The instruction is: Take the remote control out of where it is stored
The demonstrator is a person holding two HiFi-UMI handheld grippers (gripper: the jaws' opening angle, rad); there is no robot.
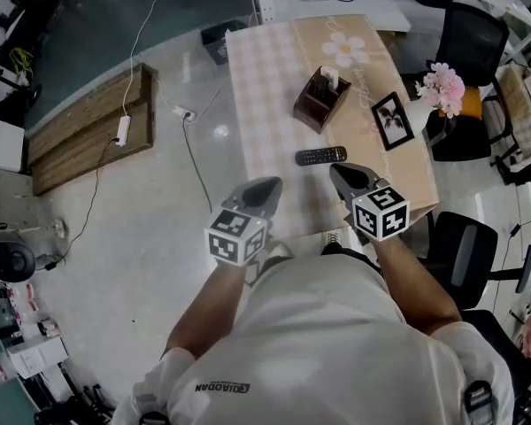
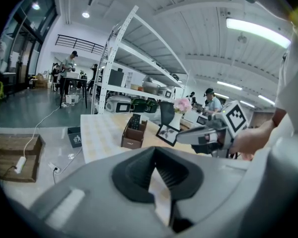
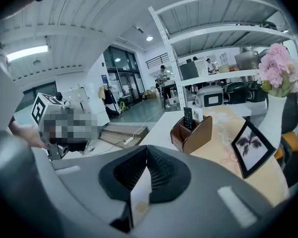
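Hovering both hands at the near edge of the surface, I have the left gripper and the right gripper each closed tip to tip, with nothing between the jaws. One remote lies flat on the cloth just ahead of the right gripper, not touching it. A second remote stands upright in the holder further back, near a frame. I take the upright one to be the stored one, so the step in hand is a reach to the holder. To do it well I would open the right gripper before closing in, then come down along the remote's length. I would pinch its narrow sides near the exposed top and lift straight up, so the holder neither tips nor drags. I would pass over the flat remote rather than sweep it, and steer clear of the frame and the flowers. The left gripper could steady the holder's wall if it rises.
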